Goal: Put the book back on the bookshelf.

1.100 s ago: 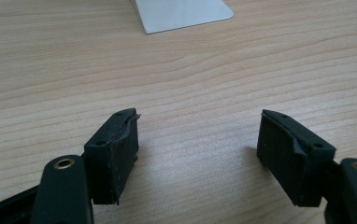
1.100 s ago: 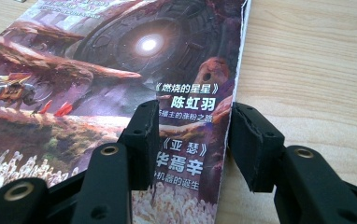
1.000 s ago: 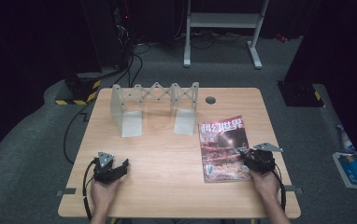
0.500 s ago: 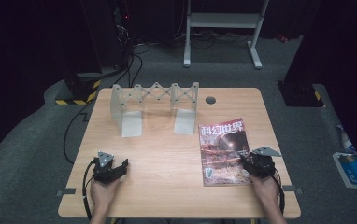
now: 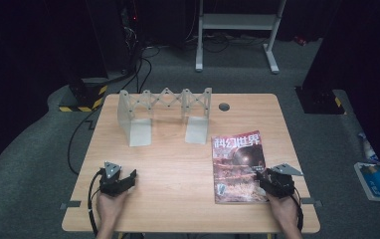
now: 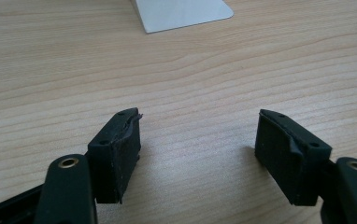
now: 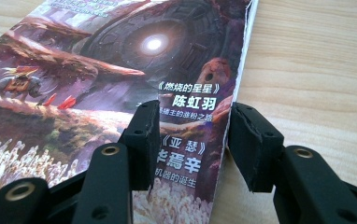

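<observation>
Right claw (image 7: 190, 140) half-open astride magazine (image 5: 237, 164) edge, left claw (image 6: 197, 149) wide, empty (rack (image 5: 165, 112) beyond)

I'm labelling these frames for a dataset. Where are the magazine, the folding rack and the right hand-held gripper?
magazine (image 5: 237, 162): high view, middle of its cover.
rack (image 5: 165, 97): high view, zigzag lattice between its two end plates.
right hand-held gripper (image 7: 193, 140): right gripper view, midway between its fingertips, at the magazine's edge.

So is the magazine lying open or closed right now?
Closed. The magazine lies flat on the table, front cover up, with the right gripper straddling its near right edge.
</observation>
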